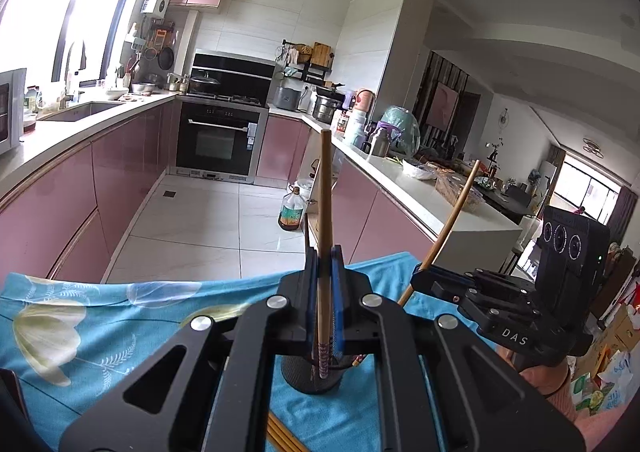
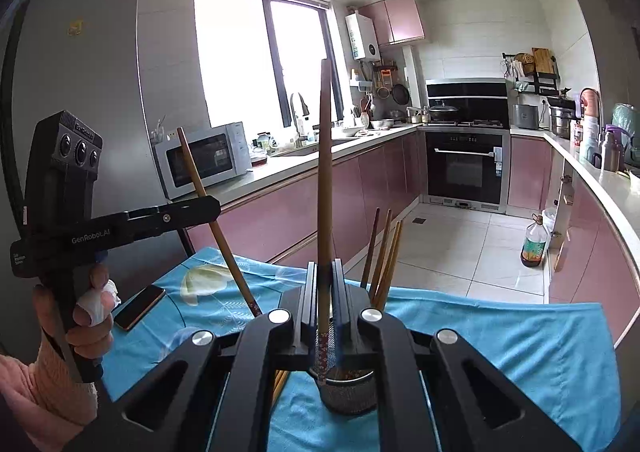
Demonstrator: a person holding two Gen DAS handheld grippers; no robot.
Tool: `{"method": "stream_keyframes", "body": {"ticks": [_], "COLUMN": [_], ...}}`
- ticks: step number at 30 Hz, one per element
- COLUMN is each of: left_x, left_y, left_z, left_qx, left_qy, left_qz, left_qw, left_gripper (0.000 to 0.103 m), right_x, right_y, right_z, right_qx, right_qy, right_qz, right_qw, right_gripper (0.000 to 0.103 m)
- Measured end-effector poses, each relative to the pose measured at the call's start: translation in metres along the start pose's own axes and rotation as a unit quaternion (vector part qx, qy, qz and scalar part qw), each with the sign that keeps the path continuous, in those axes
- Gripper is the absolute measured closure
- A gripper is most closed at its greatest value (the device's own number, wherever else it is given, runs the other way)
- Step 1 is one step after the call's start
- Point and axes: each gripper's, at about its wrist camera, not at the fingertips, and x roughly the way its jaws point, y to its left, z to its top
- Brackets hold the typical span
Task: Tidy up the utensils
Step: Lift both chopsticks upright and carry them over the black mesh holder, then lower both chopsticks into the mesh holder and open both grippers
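The left tool (image 1: 324,264) is pointing upward with its two fingers (image 1: 311,272) pressing closely together around a thin stick. The right tool (image 2: 325,276) is doing the same beside it. A bare hand (image 2: 86,312) is gripping the left tool's handle from below.

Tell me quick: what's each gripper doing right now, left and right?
Left gripper: closed on one chopstick, held upright over the mesh holder.
Right gripper: closed on another chopstick, also upright above the holder.
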Motion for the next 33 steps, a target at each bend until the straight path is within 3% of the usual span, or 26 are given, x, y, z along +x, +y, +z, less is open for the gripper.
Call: {"method": "stream_keyframes", "body": {"ticks": [12,33], "left_x": [0.04,0.117], "left_y": [-0.014,0.015], "left_z": [0.007,-0.029], "left_qx": [0.022,0.016], "left_qy": [0.017,0.118], "left_qz": [0.019,0.038], "left_qw": [0.9994,0.9922], "left_gripper": [0.096,0.096], "right_x": [0.021,0.073], "right_y": [-0.009,-0.028], "right_z": [0.003,-0.025], "right_qx": [0.006,0.026], "right_qy": [0.01,0.114], "right_qz": [-0.017,-0.025], "right_qw": [1.0,0.993], "right_gripper": [0.097,0.097]}}
